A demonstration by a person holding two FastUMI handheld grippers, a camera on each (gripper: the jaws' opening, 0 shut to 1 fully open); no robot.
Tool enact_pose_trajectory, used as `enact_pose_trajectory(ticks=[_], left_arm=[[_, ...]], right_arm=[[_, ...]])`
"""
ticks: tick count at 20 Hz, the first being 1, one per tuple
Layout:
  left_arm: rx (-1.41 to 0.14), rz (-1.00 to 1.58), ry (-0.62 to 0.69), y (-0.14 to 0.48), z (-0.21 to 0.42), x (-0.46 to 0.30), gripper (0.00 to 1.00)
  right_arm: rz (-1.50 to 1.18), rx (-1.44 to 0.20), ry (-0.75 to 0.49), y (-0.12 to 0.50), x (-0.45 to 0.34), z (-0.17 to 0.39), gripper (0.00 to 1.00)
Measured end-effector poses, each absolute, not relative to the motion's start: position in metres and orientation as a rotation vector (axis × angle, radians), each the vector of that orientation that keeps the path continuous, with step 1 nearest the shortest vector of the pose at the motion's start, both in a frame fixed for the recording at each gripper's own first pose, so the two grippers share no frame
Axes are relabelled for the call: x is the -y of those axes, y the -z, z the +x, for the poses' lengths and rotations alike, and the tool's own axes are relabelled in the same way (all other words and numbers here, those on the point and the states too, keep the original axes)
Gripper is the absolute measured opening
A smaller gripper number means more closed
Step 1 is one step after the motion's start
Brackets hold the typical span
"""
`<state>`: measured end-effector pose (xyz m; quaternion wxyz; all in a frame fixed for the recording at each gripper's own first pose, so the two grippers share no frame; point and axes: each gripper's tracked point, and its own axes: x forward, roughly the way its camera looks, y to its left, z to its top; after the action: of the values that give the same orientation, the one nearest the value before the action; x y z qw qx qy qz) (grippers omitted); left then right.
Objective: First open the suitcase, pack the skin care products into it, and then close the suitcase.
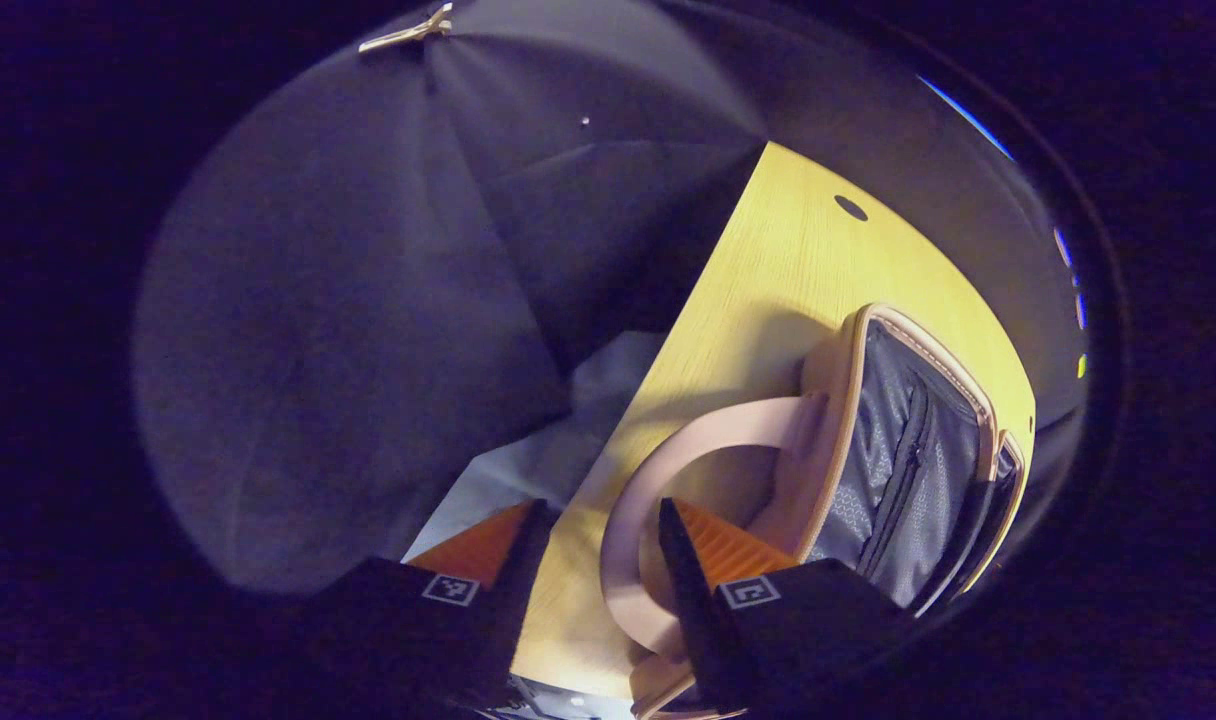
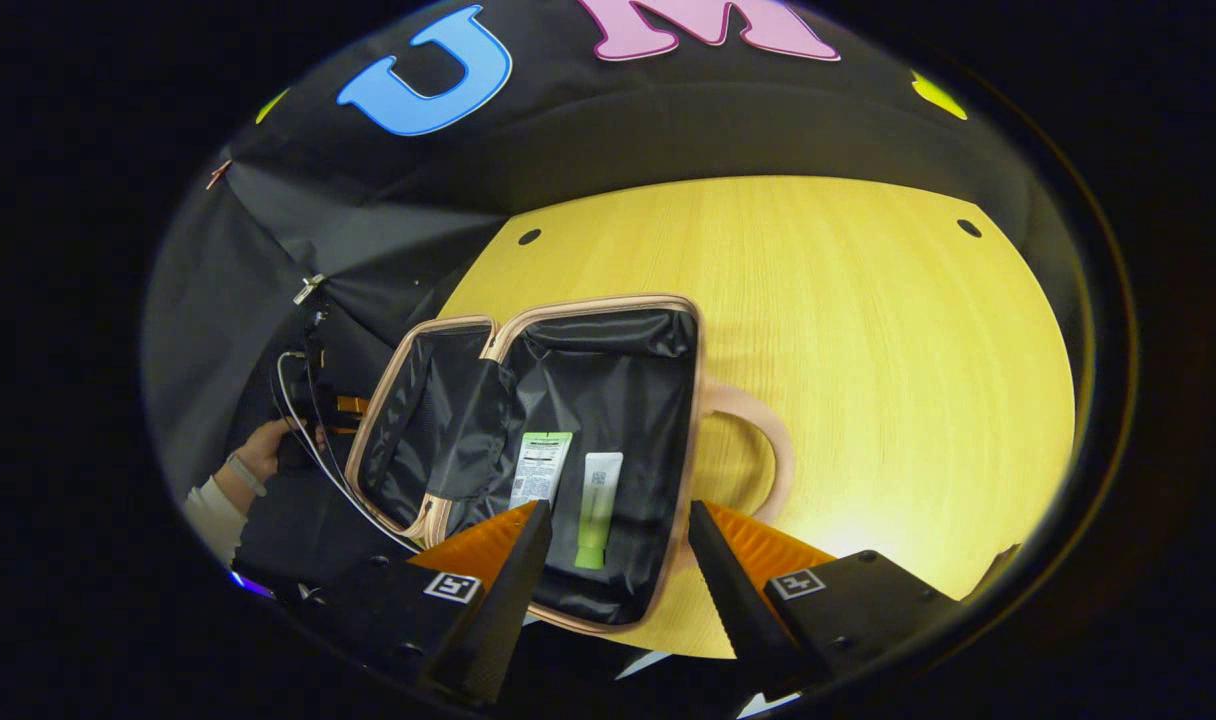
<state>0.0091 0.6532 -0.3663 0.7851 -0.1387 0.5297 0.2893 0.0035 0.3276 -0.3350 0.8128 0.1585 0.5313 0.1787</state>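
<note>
The pink suitcase (image 2: 696, 400) lies open on the yellow table (image 2: 868, 350), its black lining showing. Inside rest a white tube with a green label (image 2: 540, 468) and a green tube (image 2: 598, 505), side by side. My right gripper (image 2: 618, 505) hovers open over the near edge of the case, nothing between its fingers. In the left gripper view, the raised lid (image 1: 908, 470) shows grey lining with a zip. The curved pink handle (image 1: 668, 470) arcs right at my left gripper (image 1: 604, 505), which is open; the handle's loop passes between its fingers.
A hand with a pale sleeve (image 2: 253, 455) is at the far left beside the lid, with cables near it. The table's left edge (image 1: 668, 330) drops off to the dark cloth and a pale floor patch (image 1: 568, 440). Bare tabletop stretches to the right of the case.
</note>
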Motion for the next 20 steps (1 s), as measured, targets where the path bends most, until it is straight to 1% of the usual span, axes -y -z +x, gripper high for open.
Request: enact_pose_trajectory(ticks=[1,3,4,5,6,7,11,13,16,18,20], left_arm=[[-1.127,-0.302,-0.592,0.363,0.015,-0.647,0.43],[-1.107,-0.282,-0.576,0.346,0.02,-0.639,0.18],[-1.087,-0.274,-0.563,0.334,0.019,-0.638,0.17],[-1.073,-0.275,-0.54,0.322,0.021,-0.632,0.1],[-1.057,-0.273,-0.521,0.308,0.021,-0.625,0.13],[-1.032,-0.25,-0.513,0.29,0.023,-0.621,0.11],[-0.855,-0.147,-0.448,0.215,0.041,-0.591,0.08],[-0.783,-0.127,-0.37,0.172,0.041,-0.569,0.07],[-0.683,-0.083,-0.236,0.12,0.047,-0.514,0.07],[-0.627,-0.075,-0.133,0.099,0.061,-0.457,0.07],[-0.592,-0.075,-0.031,0.093,0.075,-0.396,0.07]], right_arm=[[0.336,-1.132,-0.376,0.334,-0.324,0.002,0.88],[0.343,-1.122,-0.373,0.329,-0.317,-0.001,0.88],[0.349,-1.113,-0.379,0.325,-0.319,-0.003,0.88],[0.352,-1.102,-0.385,0.323,-0.32,-0.003,0.88],[0.353,-1.093,-0.393,0.322,-0.32,-0.002,0.88],[0.354,-1.087,-0.404,0.321,-0.321,-0.003,0.88],[0.358,-1.065,-0.449,0.311,-0.315,0.0,0.88],[0.352,-1.056,-0.471,0.306,-0.306,-0.002,0.88],[0.345,-1.01,-0.493,0.291,-0.284,-0.004,0.88],[0.336,-0.992,-0.515,0.285,-0.267,-0.011,0.88],[0.321,-0.974,-0.53,0.279,-0.245,-0.016,0.88]])
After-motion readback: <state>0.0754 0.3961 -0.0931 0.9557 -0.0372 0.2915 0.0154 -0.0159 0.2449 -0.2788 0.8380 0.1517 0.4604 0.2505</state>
